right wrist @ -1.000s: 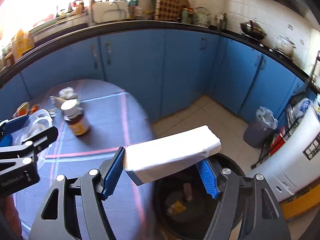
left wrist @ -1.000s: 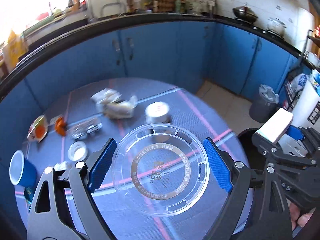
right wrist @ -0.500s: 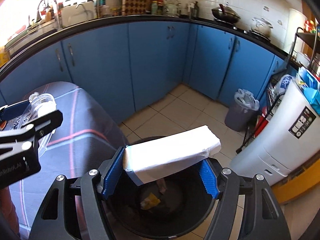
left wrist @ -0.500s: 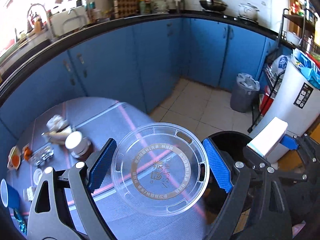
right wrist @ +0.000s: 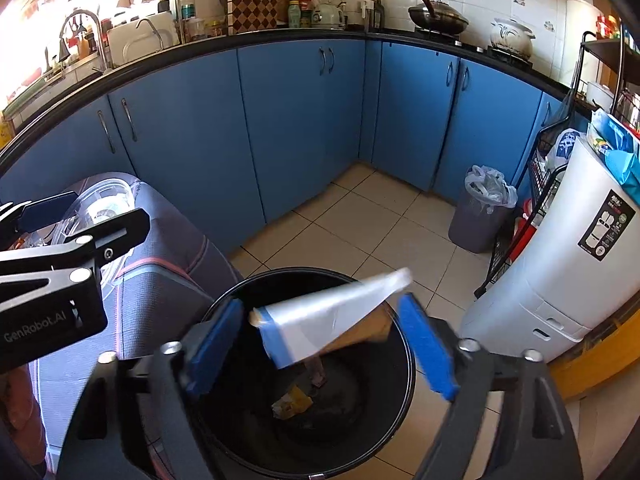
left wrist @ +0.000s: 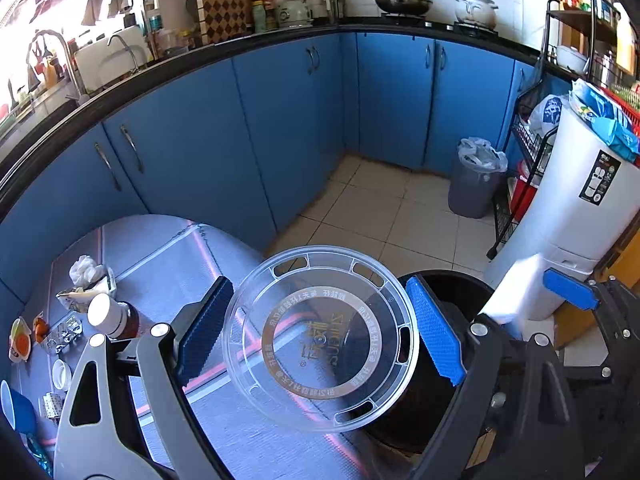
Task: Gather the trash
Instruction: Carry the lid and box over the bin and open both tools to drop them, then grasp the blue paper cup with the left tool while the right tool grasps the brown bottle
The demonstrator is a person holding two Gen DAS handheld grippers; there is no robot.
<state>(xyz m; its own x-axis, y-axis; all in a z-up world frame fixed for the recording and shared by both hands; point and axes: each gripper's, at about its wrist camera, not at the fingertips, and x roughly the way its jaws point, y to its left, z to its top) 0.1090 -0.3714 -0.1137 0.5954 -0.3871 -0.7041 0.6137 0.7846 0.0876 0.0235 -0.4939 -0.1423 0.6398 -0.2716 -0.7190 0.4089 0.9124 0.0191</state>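
the white carton (right wrist: 332, 316) is hanging loose between the right gripper (right wrist: 320, 344), whose jaws have just been opening and are standing clear of it, above the black bin (right wrist: 312, 364) at lower centre. the left gripper (left wrist: 320, 336) is holding a clear plastic lid (left wrist: 320, 336) flat between its blue pads, seemingly pinched at both edges, over the table (left wrist: 168, 264) edge beside the bin.

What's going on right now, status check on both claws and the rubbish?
Right gripper just opened, white carton dropping over black bin. Left gripper clamps clear lid. Nothing in the way.
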